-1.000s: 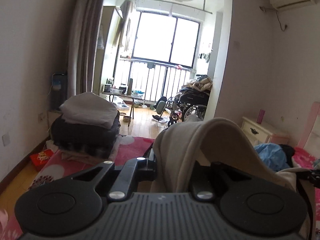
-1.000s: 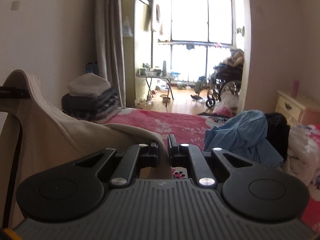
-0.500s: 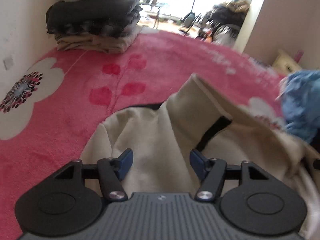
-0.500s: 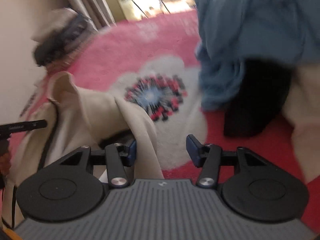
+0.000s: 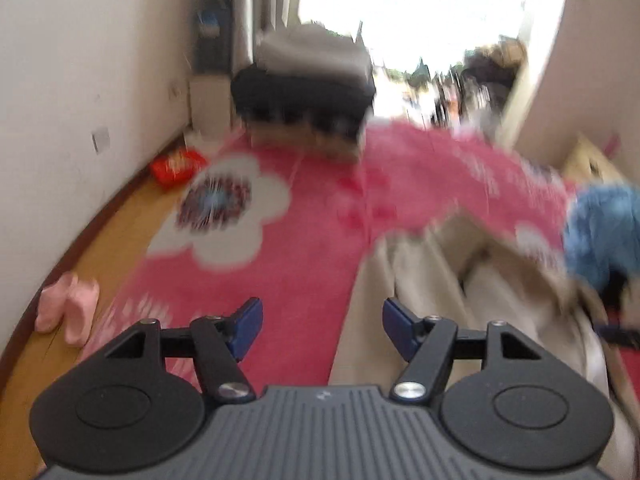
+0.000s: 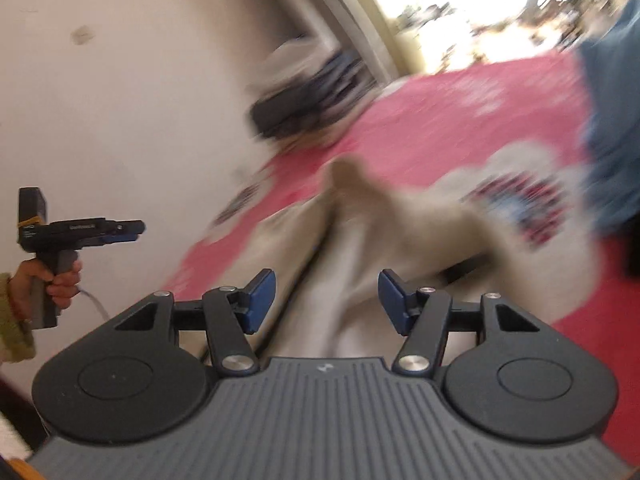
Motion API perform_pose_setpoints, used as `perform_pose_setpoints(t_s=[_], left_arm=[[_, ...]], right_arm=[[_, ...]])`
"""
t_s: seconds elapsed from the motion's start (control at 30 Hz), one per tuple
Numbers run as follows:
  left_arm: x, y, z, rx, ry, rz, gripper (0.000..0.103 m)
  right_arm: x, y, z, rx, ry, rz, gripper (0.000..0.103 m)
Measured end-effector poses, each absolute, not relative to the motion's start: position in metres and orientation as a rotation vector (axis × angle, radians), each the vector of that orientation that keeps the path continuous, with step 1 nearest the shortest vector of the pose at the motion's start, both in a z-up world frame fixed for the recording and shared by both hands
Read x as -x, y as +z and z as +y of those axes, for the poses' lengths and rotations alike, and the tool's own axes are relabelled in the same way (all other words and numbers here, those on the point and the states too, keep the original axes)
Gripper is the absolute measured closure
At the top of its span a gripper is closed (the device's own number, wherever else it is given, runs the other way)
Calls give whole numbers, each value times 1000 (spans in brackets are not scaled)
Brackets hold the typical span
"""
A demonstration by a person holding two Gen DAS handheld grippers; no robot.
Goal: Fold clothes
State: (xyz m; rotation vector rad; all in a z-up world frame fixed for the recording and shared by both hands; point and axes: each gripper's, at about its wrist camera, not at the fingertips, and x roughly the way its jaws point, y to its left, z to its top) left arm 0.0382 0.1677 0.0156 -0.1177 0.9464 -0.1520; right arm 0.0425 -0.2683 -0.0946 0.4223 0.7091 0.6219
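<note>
Beige garment [image 6: 360,240] lies rumpled on pink floral bed [image 5: 304,248], frame centre. Left gripper [image 5: 322,330], right gripper [image 6: 327,300]: jaws wide, empty. Risk: bunched layers, jaws pinch several, crooked fold.

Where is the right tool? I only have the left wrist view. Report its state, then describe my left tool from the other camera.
Observer: The right tool is open and clamps nothing; the beige garment spreads out past its fingers.
Operator: Now the left tool. Describe it from that side.
Observer: The left tool is off to the left in front of the wall, with a hand gripping its handle.
Operator: Give me the sleeve.
Observer: An olive-green cuff shows at that wrist.
</note>
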Motion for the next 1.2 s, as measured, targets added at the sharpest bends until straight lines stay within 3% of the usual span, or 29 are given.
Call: perform_pose_setpoints(t_s=[0.07,0.27,0.43,0.73,0.8,0.87,0.93,1.0,1.07,1.2], left_arm=[[-16,27,183,101,-134,981,27],[29,-41,141,-65,-126,1168,28],[33,-84,121,-234,-124,1175,29],[22,-81,182,112,-104,1024,37],[20,-92,188,164,-131,1033,46],[20,-102,187,145,-161,1046,65],[20,-113,186,127,-191,1059,66],[25,-114,179,117,-265,1032,91],[27,-116,178,111,-278,1011,96],[30,-95,184,106,-251,931,98]], right_arm=[[-43,-111,-251,-465,696,767,46],[-39,-159,-219,-571,834,941,46],[-45,-163,-217,-573,862,962,46],[-43,-159,-199,-437,786,975,46],[-43,-159,-194,-403,764,979,46],[-42,-159,-188,-380,734,987,46],[-39,-159,-183,-356,707,994,46],[-37,-156,-177,-315,688,1002,46],[-35,-157,-174,-282,671,1008,46],[-30,-157,-171,-244,651,1012,44]])
